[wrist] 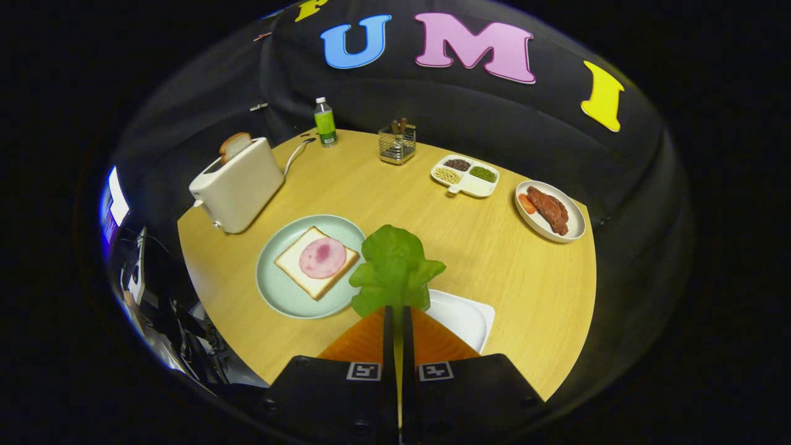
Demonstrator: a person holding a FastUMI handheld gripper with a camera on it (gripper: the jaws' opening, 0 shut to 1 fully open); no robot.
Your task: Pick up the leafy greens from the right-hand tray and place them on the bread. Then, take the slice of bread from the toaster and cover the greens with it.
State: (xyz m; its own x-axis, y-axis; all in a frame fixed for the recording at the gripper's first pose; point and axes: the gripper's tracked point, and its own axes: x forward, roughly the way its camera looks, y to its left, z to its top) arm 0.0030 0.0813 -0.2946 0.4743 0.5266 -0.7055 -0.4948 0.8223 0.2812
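Gripper view, hand-held gripper clamping leafy greens, toaster beyond plated bread

Colours on your table

Your leafy greens are bright green; pink ham tops pale bread on a mint plate; the toaster is cream.

No text reads; square markers sit on the gripper (fingers pinching the leafy greens).

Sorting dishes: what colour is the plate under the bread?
Pale green plate, clearest in the gripper view.
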